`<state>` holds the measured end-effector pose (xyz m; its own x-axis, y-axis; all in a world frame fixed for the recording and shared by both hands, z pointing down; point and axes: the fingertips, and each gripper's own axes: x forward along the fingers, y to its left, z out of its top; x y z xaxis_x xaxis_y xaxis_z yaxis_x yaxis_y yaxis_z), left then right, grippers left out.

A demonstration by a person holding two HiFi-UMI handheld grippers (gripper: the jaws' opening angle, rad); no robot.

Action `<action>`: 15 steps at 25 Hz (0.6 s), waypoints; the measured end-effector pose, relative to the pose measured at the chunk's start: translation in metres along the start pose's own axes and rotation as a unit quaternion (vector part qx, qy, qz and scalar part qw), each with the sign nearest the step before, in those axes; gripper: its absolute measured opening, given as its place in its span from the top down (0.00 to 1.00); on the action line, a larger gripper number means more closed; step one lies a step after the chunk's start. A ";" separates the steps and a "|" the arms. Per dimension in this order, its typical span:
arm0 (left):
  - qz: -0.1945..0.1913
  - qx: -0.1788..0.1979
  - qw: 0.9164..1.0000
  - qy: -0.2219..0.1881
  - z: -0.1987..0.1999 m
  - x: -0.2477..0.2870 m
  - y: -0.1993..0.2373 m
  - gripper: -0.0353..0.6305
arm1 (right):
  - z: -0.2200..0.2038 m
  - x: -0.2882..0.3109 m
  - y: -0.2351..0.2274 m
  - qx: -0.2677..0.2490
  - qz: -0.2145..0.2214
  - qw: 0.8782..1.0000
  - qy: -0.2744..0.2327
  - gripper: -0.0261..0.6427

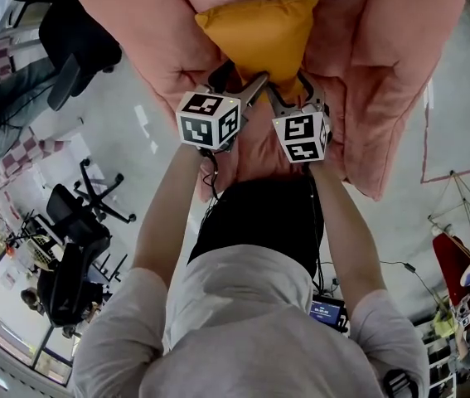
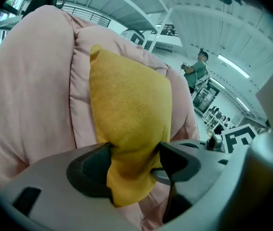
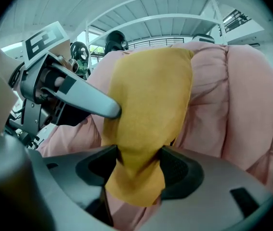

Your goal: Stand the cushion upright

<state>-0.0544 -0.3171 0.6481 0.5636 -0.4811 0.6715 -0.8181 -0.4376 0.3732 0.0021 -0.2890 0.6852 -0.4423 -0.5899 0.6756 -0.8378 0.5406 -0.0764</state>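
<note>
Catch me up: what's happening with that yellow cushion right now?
A person holds a gripper in each hand, and both are working on the yellow cushion. The left gripper and the right gripper are each clamped on the cushion's near edge, side by side. The cushion lies against a pink padded seat, in the hollow between two puffy sections. With both grippers holding it, it is not yet standing on its own.
</note>
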 end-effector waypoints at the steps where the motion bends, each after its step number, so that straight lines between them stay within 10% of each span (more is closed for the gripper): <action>1: 0.002 0.000 1.000 0.001 0.000 0.001 0.002 0.45 | 0.000 0.003 0.000 0.001 -0.001 1.000 0.001 0.52; 15: 0.047 -0.027 0.998 0.023 -0.001 0.018 0.007 0.46 | -0.009 0.018 -0.014 0.012 0.021 0.998 0.050 0.52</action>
<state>-0.0498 -0.3280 0.6632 0.4797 -0.4823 0.7330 -0.8726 -0.3502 0.3405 0.0084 -0.3020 0.7052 -0.4434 -0.5044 0.7409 -0.8277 0.5476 -0.1226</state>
